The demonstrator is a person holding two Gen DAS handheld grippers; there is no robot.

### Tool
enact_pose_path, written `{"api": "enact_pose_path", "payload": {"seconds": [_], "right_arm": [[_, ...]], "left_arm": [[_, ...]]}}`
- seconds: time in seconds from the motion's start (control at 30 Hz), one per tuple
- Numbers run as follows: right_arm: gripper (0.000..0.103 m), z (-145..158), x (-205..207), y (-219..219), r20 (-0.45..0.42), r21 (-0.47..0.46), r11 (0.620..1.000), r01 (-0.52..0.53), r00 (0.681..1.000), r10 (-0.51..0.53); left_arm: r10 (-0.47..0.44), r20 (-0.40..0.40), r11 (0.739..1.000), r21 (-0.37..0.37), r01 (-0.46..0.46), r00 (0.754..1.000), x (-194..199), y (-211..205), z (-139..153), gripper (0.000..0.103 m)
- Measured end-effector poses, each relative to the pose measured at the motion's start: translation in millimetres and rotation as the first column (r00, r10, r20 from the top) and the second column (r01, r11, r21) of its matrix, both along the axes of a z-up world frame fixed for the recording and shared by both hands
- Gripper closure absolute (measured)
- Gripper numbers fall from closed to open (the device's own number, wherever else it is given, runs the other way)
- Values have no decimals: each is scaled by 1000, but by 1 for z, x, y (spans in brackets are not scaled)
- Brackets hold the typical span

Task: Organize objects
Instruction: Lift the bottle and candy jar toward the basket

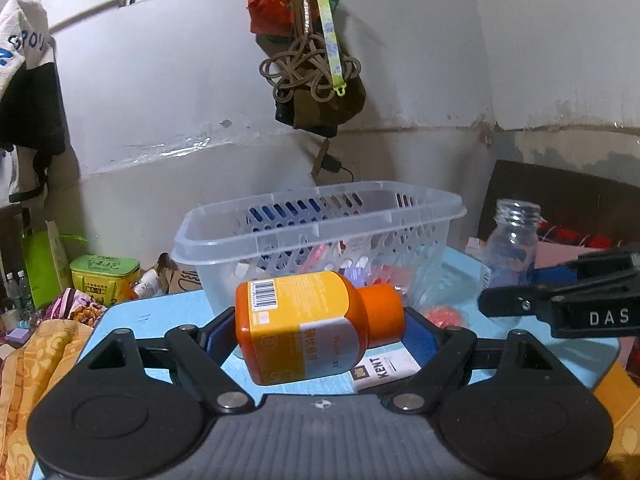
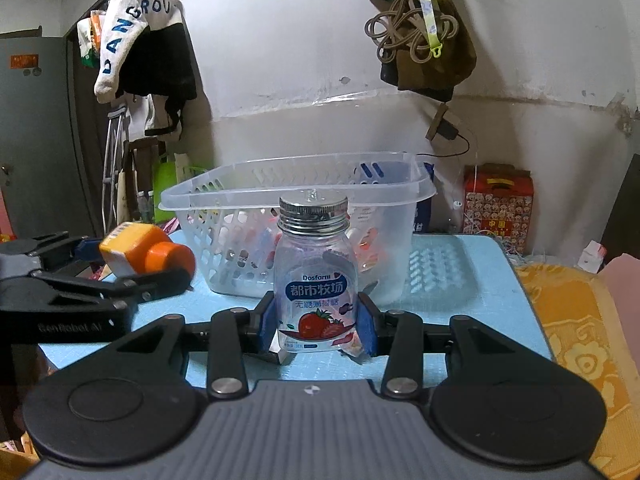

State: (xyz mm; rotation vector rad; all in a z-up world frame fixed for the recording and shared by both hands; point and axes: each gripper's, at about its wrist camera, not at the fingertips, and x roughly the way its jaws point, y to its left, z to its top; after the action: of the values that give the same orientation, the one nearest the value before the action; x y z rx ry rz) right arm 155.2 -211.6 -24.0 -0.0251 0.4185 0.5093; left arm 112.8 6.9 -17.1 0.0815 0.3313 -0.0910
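left hand-held gripper [image 1: 320, 332] clamped across sideways orange bottle [image 1: 312, 324]; right hand-held gripper [image 2: 316, 320] around upright clear bottle [image 2: 314, 276]

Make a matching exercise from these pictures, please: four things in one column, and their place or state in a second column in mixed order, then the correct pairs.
Things
1. orange bottle
2. clear bottle
3. white basket
4. KENT pack

Places or states
A. stands on the blue table, small items inside
B. held upright in the right tool
C. lies flat on the table below the left tool
D. held sideways, cap pointing right, in the left tool

Pairs: 1-D, 2-B, 3-A, 4-C
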Motion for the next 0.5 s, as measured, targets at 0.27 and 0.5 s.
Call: {"api": "enact_pose_path", "payload": {"seconds": [0.27,0.5], "right_arm": [[59,4,-1,-15,8,34,999,1,1000,-1],[59,-1,2,-29,-18,35,999,8,1000,-8]], "left_arm": [[27,2,999,-39,-27,1000,-9,9,11,17],[53,0,995,-82,-53,999,-15,21,20,17]]}}
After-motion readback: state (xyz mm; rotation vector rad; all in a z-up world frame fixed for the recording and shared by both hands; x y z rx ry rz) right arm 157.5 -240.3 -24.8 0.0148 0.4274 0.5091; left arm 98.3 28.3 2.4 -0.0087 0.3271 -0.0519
